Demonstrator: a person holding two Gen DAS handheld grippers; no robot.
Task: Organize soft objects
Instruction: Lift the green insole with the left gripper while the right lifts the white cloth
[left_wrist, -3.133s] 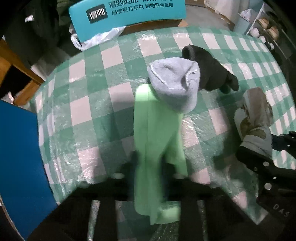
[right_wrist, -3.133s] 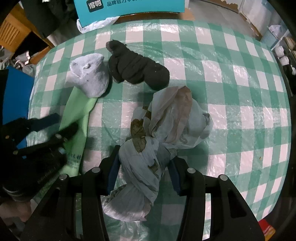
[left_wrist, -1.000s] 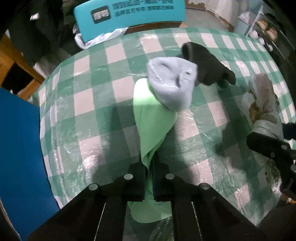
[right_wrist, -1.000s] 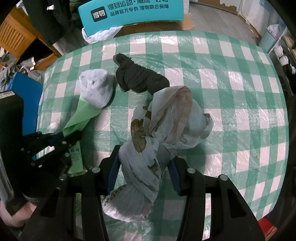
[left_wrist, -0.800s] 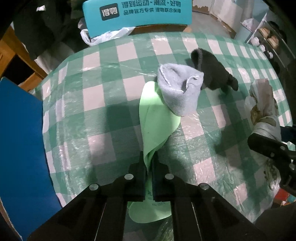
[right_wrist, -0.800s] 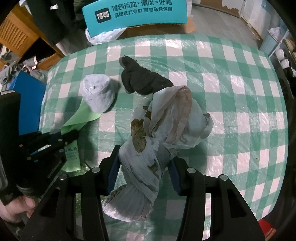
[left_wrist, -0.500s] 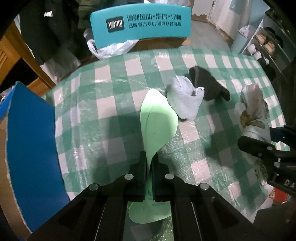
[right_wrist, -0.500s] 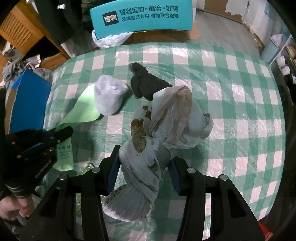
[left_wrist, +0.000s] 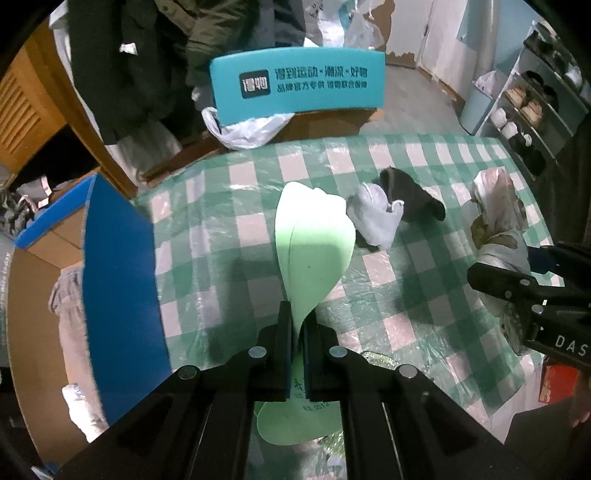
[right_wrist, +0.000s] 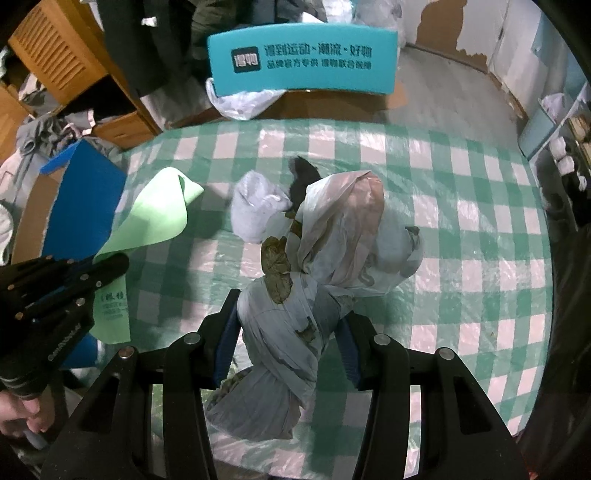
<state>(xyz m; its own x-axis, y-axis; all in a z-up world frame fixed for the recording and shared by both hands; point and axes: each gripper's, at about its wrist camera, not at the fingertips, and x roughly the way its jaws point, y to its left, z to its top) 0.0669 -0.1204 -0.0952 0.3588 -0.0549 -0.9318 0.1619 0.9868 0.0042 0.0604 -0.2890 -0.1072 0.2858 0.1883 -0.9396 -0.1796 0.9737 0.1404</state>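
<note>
Only the right view shows the hand (right_wrist: 16, 417); left claw (left_wrist: 298, 332) clamps green insole (left_wrist: 314, 243)

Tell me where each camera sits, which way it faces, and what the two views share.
Left wrist: on the left gripper, looking steeply down its shut fingers at the green sheet it pinches; no hand shows.
Right wrist: on the right gripper, looking down at the cloth bundle it clamps; a hand shows.
Shared: checked tablecloth, grey sock, black sock.
</note>
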